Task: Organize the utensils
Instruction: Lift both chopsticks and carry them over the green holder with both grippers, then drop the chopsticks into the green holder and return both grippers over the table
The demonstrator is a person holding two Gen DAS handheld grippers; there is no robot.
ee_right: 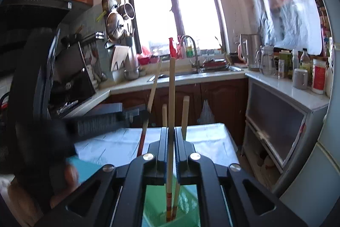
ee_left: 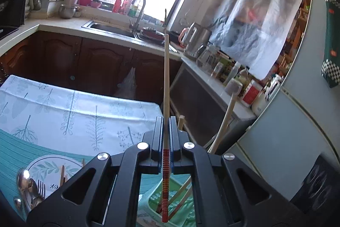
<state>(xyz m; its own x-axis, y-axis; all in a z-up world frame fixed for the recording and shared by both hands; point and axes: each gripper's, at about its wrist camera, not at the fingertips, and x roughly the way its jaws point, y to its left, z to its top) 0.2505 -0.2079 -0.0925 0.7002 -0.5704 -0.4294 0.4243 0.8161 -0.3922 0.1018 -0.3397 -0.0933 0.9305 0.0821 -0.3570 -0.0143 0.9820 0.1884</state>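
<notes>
- Chopsticks: one wooden chopstick [ee_left: 166, 86] with a red-striped end stands upright, pinched between the closed jaws of the left gripper [ee_left: 166, 120].
- Its lower tip reaches into a green holder [ee_left: 184, 203] on the table.
- Right gripper [ee_right: 171, 131] is clamped on a second chopstick [ee_right: 171, 95], also upright over the green holder [ee_right: 189, 203].
- More chopsticks [ee_right: 184, 114] stand in that holder.
- Spoons [ee_left: 24, 180] and a fork [ee_left: 41, 188] lie on a leaf-patterned plate [ee_left: 51, 169] at left.
</notes>
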